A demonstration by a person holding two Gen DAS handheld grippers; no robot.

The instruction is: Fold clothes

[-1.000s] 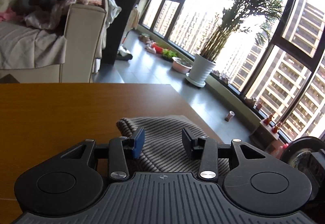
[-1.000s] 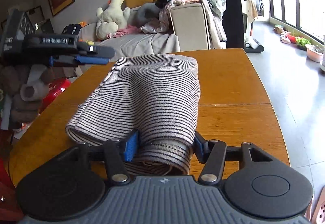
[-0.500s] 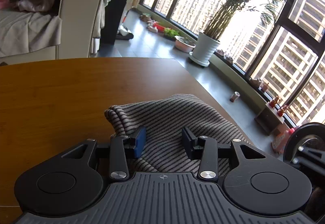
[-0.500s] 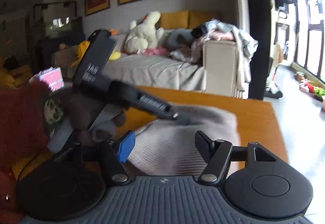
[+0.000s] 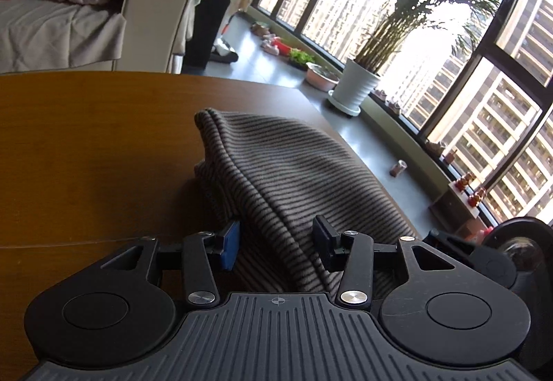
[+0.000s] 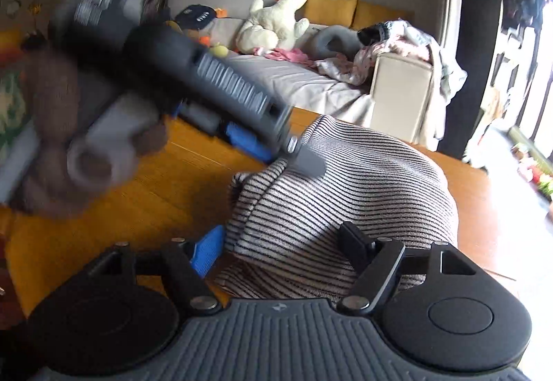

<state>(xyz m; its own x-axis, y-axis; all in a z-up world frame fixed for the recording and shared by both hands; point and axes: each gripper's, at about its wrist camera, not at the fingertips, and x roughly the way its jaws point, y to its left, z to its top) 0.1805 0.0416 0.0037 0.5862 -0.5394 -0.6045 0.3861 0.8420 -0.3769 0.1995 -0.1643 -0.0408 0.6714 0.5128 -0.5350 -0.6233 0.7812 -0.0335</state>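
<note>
Ribbed grey plastic forms the body of the left gripper (image 5: 276, 243), and its two black fingers, one faced with a blue pad (image 5: 231, 244), stand apart with a raised ridge of the striped garment (image 5: 293, 173) running up between them; the pads do not press the cloth. The garment is a soft knit of fine dark and pale stripes, folded into a thick rounded bundle whose doubled edge lies on the glossy brown wooden table (image 5: 86, 146). From the right wrist view, the right gripper (image 6: 281, 248) has the same ribbed body and black linkage, its fingers spread wide, the blue pad (image 6: 207, 251) just beside the garment's layered left edge and the black finger over the fabric's top. Beyond it, the left gripper appears as a blurred dark shape with its tip at the bundle's far left corner. Past the table stand a cream sofa (image 6: 397, 91) heaped with rumpled clothes and a white plush toy (image 6: 273, 23), and by the window a palm in a ribbed white pot (image 5: 356, 89).
</note>
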